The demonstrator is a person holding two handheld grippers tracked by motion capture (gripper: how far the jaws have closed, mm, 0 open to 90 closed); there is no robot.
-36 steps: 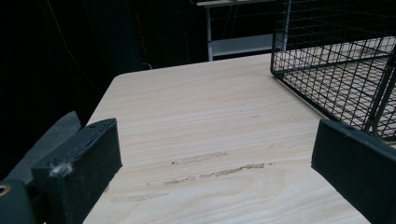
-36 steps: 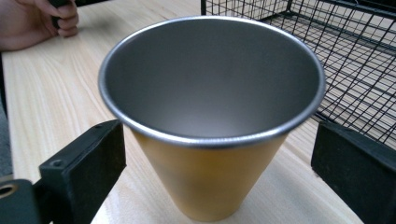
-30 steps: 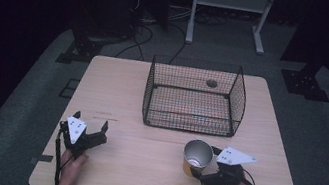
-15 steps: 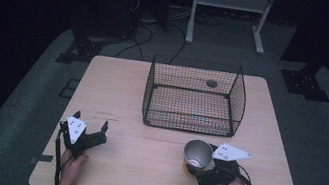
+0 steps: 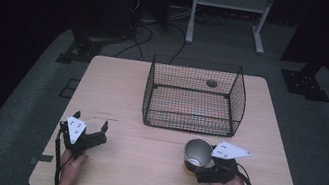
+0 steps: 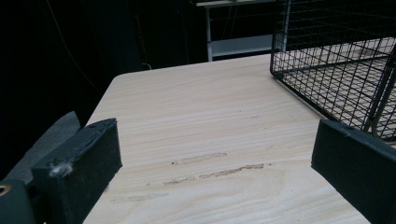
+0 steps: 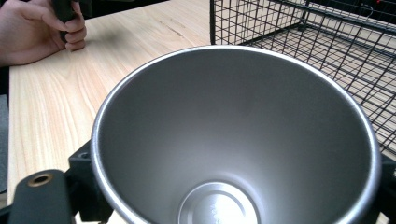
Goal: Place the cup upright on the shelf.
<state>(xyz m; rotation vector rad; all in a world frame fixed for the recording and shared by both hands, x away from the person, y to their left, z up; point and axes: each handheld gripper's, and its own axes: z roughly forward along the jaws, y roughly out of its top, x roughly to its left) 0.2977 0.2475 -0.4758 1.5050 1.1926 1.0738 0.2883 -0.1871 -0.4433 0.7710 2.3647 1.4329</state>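
Steel cup [image 5: 198, 153] sits upright betw. the jaws of the right gripper [image 5: 204, 167], which pinch its sides. Wire basket [image 5: 194, 96] just ahead of it. Left gripper [image 5: 90, 128] spread wide, holding nothing, low over the table [image 5: 118, 85].

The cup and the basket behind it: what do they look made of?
Cup: looks like metal, probably brushed steel, with an even grey sheen and a bright rolled rim. Basket: thin black wire mesh, likely coated; see-through grid walls and floor.
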